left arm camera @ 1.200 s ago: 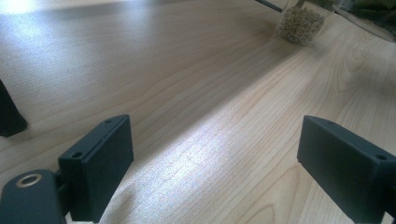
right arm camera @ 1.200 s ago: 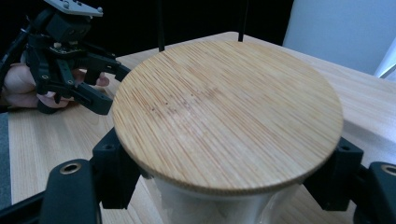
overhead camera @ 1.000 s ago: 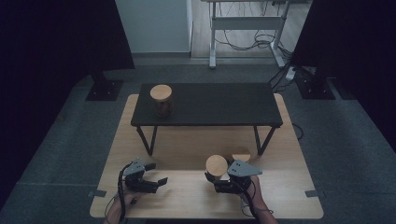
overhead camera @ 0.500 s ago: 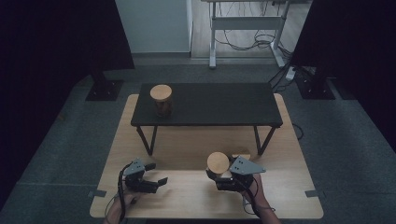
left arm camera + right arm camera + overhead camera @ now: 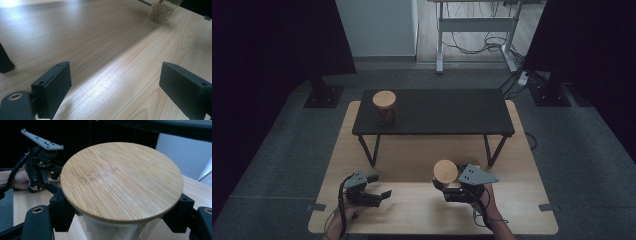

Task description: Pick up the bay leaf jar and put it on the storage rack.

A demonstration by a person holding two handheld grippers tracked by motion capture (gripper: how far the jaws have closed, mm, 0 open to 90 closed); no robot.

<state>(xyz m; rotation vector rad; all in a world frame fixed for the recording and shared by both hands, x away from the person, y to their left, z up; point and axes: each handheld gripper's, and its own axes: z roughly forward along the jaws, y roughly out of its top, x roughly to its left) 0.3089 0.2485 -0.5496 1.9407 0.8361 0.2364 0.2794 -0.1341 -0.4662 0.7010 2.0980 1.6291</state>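
A glass jar with a round bamboo lid [image 5: 445, 171] is at the front right of the wooden table [image 5: 412, 210]. My right gripper [image 5: 447, 190] is shut on its glass body just under the lid [image 5: 122, 180], one black jaw on each side. My left gripper [image 5: 379, 186] stands open near the front left, low over bare wood, with nothing between its jaws [image 5: 115, 85]. In the left gripper view the jar's base [image 5: 161, 11] shows far off, with pale grains inside. A second lidded jar [image 5: 384, 107] stands on the left end of the low black table [image 5: 447, 112].
The low black table spans the back half of the wooden table on thin legs [image 5: 372, 150]. Bare wood lies between the two grippers. The left gripper [image 5: 41, 167] and the hand that holds it appear in the right gripper view. Dark floor surrounds the table.
The right gripper and its jar have shifted slightly up and to the right in the high view. The left gripper has stayed in place, open.
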